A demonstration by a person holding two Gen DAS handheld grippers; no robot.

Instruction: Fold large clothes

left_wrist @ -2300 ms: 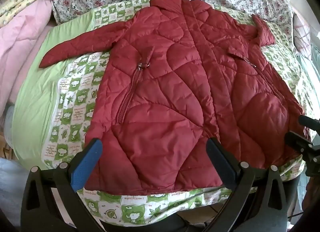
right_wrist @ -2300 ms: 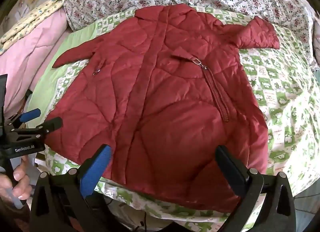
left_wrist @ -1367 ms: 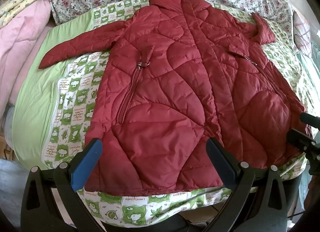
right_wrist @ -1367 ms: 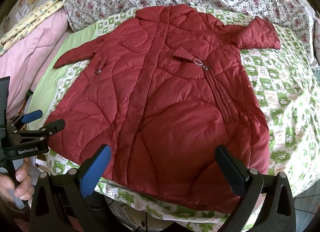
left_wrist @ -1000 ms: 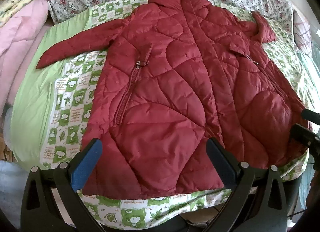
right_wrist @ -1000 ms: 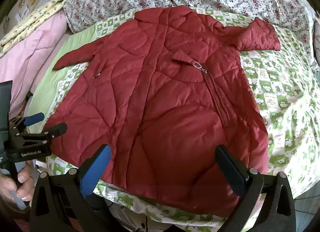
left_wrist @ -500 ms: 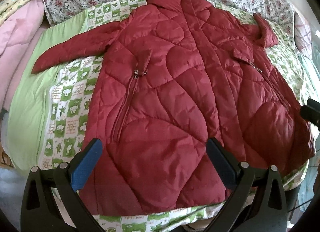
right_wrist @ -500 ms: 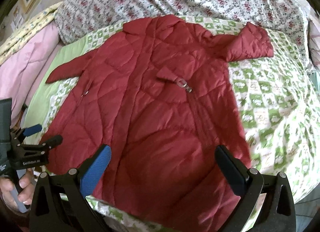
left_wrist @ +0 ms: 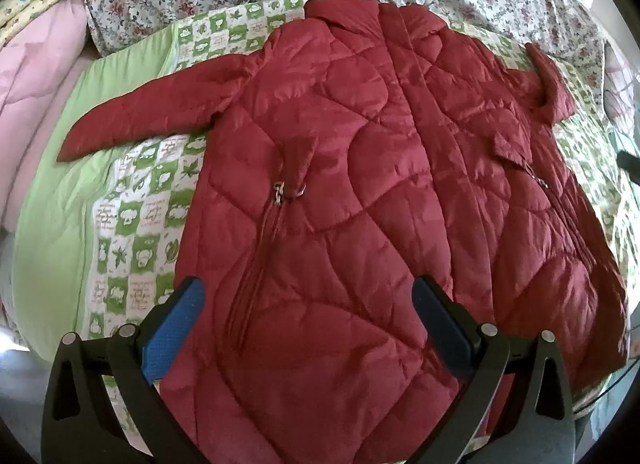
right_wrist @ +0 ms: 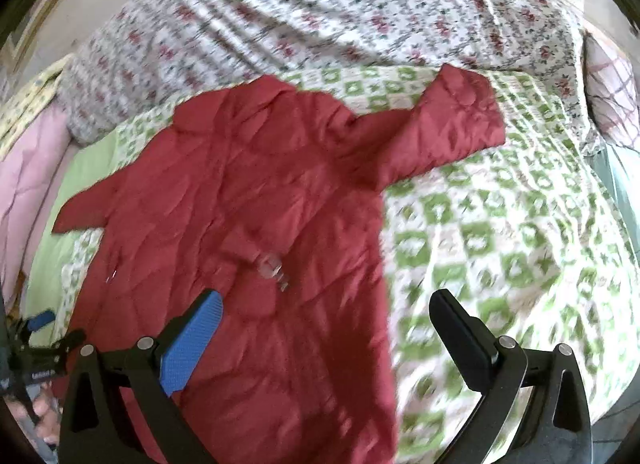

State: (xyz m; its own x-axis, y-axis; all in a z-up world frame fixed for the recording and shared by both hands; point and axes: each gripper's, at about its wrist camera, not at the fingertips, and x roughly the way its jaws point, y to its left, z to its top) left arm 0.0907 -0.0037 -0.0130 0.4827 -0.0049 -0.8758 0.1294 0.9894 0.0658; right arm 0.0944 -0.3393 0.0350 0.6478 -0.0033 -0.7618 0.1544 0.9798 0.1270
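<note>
Coat (left_wrist: 360, 204) lies flat, front up, sleeves spread on the bed (right_wrist: 500, 224), ready for folding. Left gripper (left_wrist: 308, 324) and right gripper (right_wrist: 324, 328) hover over its hem, jaws apart, empty.

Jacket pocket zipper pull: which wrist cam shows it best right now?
The left wrist view. The zipper pull on the red jacket is sharp there, metal links readable just under the pocket flap. The right wrist view is motion-blurred: that pull is a faint glint, and the other pocket's is smeared.

Red quilted coat (left_wrist: 360, 192) flat on checked bedspread (left_wrist: 132, 220)
</note>
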